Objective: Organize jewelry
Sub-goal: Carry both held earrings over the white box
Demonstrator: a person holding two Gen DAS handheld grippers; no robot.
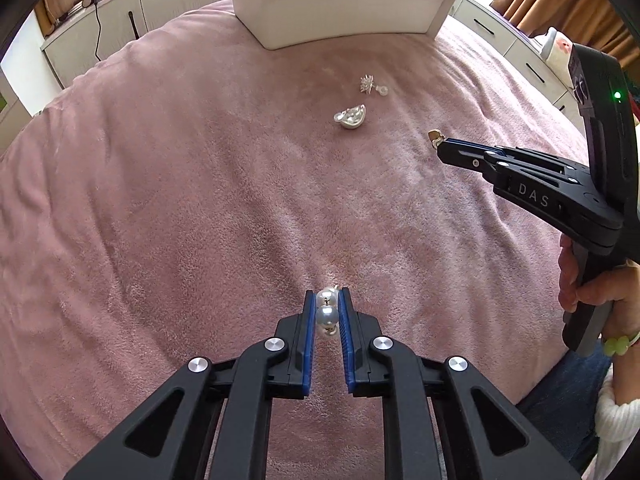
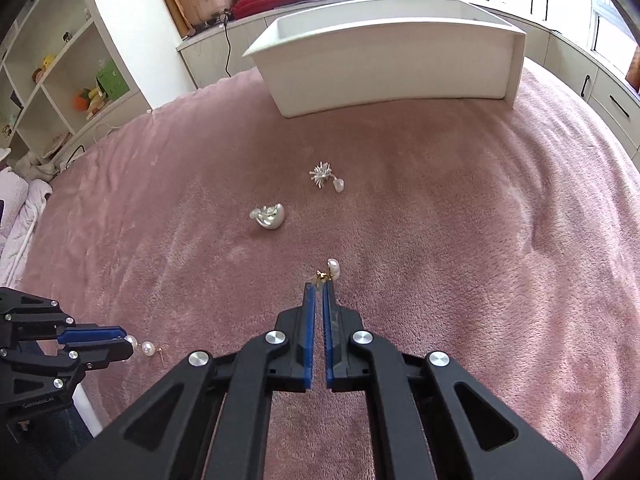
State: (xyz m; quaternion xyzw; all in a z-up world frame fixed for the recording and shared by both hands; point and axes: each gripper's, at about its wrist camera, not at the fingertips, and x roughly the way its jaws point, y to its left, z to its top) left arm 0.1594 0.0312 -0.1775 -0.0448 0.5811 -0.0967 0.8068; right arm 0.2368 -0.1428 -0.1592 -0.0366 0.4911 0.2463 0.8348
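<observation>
Left wrist view: the left gripper (image 1: 326, 296) has its blue ribbed pads clamped on a double-pearl earring (image 1: 327, 313), round glossy beads on a gold pin. The right gripper (image 2: 319, 286) pinches a gold-and-pearl earring (image 2: 331, 271) at its very tips, the oval pearl sticking out past them. Both hang above a plush pink blanket (image 1: 160, 200). Ahead on the nap lie a smooth silver shell-shaped earring (image 2: 269, 217) and a spiky silver starburst earring (image 2: 323, 176), near each other but apart. Beyond stands a white box (image 2: 392, 68), straight-walled and open-topped, with bare blanket around it.
</observation>
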